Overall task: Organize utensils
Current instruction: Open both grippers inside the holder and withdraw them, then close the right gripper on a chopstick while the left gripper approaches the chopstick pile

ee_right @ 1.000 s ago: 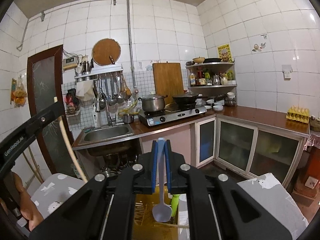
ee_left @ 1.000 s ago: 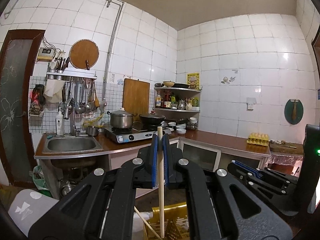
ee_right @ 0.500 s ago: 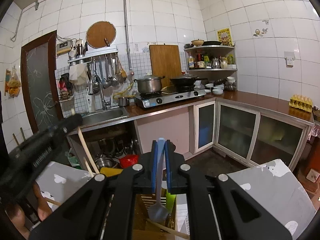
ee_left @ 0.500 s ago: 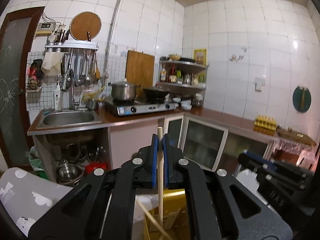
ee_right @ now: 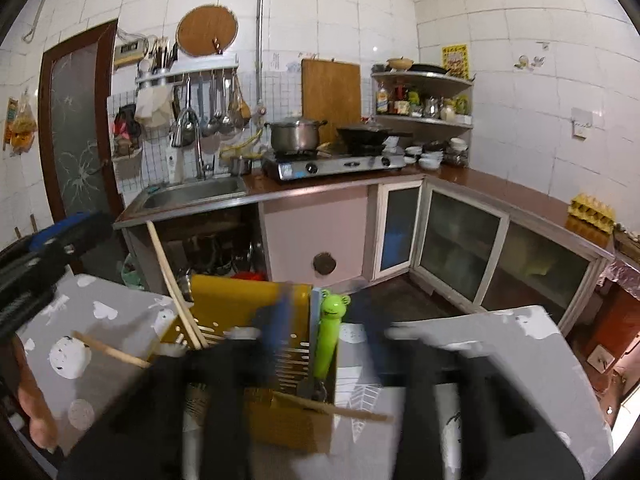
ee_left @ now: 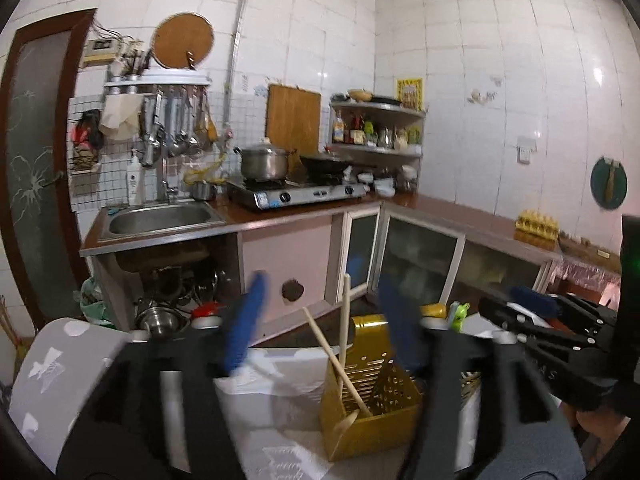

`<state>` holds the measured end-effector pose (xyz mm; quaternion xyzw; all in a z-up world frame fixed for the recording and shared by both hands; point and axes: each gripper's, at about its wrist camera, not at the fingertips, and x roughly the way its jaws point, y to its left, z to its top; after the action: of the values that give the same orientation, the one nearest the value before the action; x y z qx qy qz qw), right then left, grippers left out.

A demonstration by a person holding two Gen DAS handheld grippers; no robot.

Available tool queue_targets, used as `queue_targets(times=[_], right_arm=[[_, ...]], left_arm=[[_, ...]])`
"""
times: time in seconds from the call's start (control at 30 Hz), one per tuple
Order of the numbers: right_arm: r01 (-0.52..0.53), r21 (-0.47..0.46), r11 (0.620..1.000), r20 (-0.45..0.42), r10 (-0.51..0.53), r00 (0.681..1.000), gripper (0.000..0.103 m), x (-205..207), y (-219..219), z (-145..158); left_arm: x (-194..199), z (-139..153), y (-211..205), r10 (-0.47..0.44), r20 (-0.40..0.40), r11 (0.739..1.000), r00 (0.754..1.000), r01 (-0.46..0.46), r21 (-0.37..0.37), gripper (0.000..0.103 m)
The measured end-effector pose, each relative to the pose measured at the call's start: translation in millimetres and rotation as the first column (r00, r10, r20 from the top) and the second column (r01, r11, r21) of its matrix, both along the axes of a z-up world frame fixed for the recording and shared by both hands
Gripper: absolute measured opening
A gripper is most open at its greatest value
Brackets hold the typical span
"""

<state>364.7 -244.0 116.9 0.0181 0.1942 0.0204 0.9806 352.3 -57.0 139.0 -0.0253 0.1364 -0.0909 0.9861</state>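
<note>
Fingers on both grippers are opening, blurred in both wrist views. Left gripper: blue pads are standing wide apart, nothing pressed between them. Two wooden sticks are sitting in the gap but clear of the pads, leaning in the gold perforated caddy; one is near upright, the other tilting toward 11 o'clock. Cannot tell whether they are chopsticks or spoon handles.

Right gripper: fingers are parting too, nothing gripped. Green frog-headed utensil is standing upright in the caddy, in its rightmost slot, just at 1 o'clock of the left pad. A long wooden stick is leaning out of the caddy's left compartment toward 11 o'clock. One more stick is lying across the caddy's near edge, pointing to 3 o'clock, and another is poking out at 9 o'clock.

Caddy is resting on a grey patterned cloth covering the counter. In the right view the left gripper is showing at 9 o'clock, with a hand below it at 8 o'clock. In the left view the right gripper is sitting at 3 o'clock.
</note>
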Motion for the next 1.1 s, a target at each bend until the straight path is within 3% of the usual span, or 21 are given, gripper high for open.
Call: queue_targets(times=[0.07, 0.17, 0.33, 0.57, 0.77, 0.93, 1.1], right_arm=[[0.016, -0.021, 1.000, 0.000, -0.016, 1.000, 0.056, -16.9, -0.5, 6.3], [0.050, -0.038, 0.998, -0.023, -0.051, 0.998, 0.057, -48.0, -2.4, 7.1], [0.088, -0.044, 0.995, -0.102, -0.092, 0.990, 0.066, -89.3, -1.8, -18.3], [0.128, -0.013, 0.992, -0.281, -0.126, 0.951, 0.066, -110.0, 3.7, -86.4], [0.143, 0.017, 0.990, -0.375, -0.126, 0.919, 0.066, -119.8, 18.7, -131.4], [0.139, -0.002, 0.990, -0.414, -0.127, 0.901, 0.066, -125.1, 36.3, -150.8], [0.159, -0.005, 0.987, -0.459, -0.143, 0.877, 0.065, -122.9, 42.3, -164.5]], left_arm=[[-20.7, 9.8, 10.2, -0.003, 0.006, 1.000, 1.000, 0.003, -0.006, 0.085], [-49.4, 16.2, 20.0, -0.002, 0.017, 1.000, 1.000, 0.002, 0.004, 0.098], [-88.4, 6.3, 38.0, 0.036, -0.003, 0.999, 0.999, -0.035, 0.008, 0.098], [-103.4, -49.3, 56.3, 0.088, -0.154, 0.996, 0.984, -0.083, 0.039, 0.098], [-109.0, -100.1, 64.4, 0.101, -0.266, 0.994, 0.959, -0.084, 0.076, 0.098], [-110.0, -129.8, 70.9, 0.114, -0.335, 0.992, 0.935, -0.087, 0.095, 0.098], [-112.4, -144.0, 69.0, 0.133, -0.354, 0.985, 0.926, -0.083, 0.154, 0.098]])
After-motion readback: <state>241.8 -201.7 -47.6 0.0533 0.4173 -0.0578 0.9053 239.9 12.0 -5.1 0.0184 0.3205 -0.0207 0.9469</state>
